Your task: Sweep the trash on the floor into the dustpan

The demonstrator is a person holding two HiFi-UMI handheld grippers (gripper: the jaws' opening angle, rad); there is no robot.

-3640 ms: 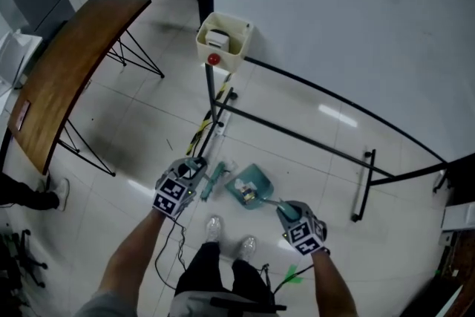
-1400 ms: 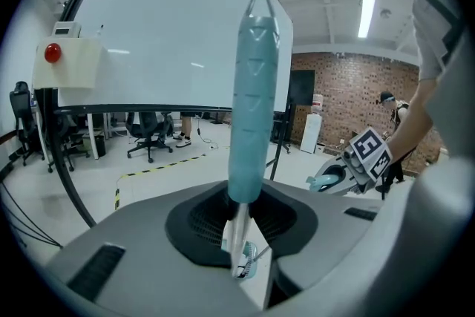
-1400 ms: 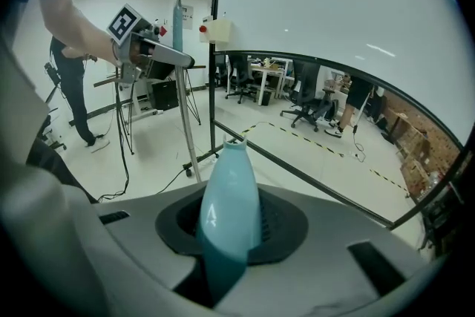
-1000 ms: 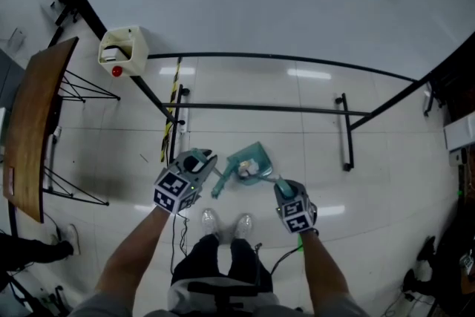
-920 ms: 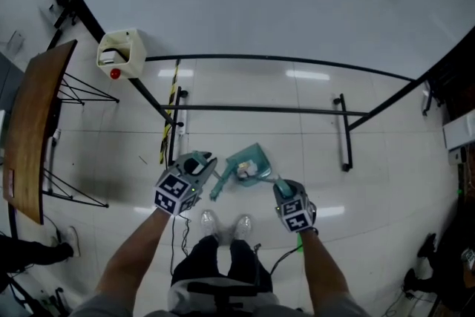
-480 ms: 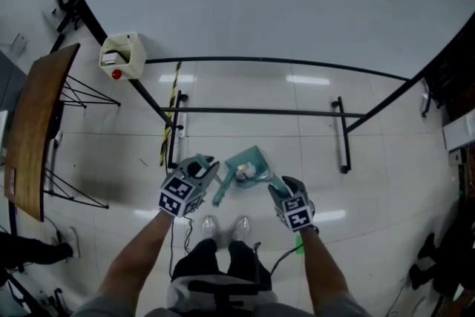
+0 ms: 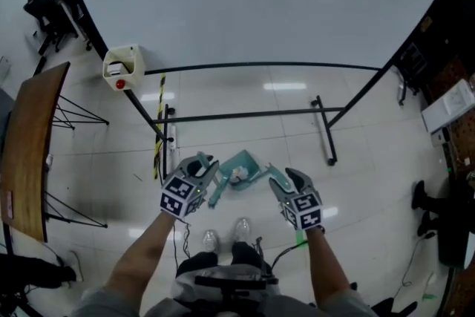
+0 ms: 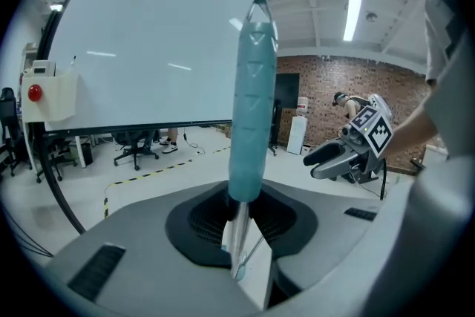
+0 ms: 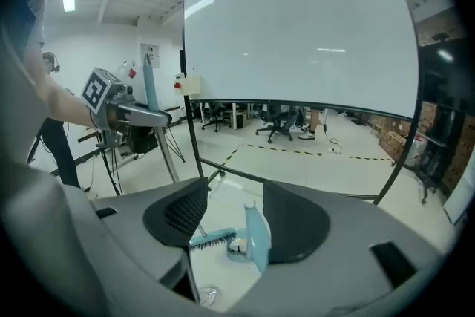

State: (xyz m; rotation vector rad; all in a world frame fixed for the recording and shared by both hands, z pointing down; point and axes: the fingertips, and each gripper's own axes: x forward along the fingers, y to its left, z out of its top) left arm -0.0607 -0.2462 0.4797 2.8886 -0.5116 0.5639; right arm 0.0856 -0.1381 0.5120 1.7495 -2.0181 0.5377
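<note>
My left gripper [image 7: 206, 163] is shut on the teal broom handle [image 8: 251, 108], which stands upright between its pads. The broom's brush head [image 9: 211, 240] rests on the floor beside the teal dustpan [image 7: 241, 168]. A bit of pale trash [image 7: 237, 175] lies in the pan. My right gripper [image 7: 280, 176] hangs above the dustpan's upright handle [image 9: 256, 234], its jaws opening; the handle shows low between them but the pads do not press on it. In the left gripper view the right gripper [image 8: 341, 159] is off to the right, with nothing in it.
A large whiteboard on a black floor frame [image 7: 245, 115] stands just beyond the dustpan. A cream box with a red button [image 7: 121, 64] hangs on its left post. A wooden table [image 7: 26, 145] is at the left. Yellow-black tape [image 7: 158, 146] marks the floor. My shoes [image 7: 211, 240] are below.
My right gripper has opened, let go of the dustpan handle and risen away from it. The left gripper has lifted a little with the broom. The dustpan stays on the floor.
</note>
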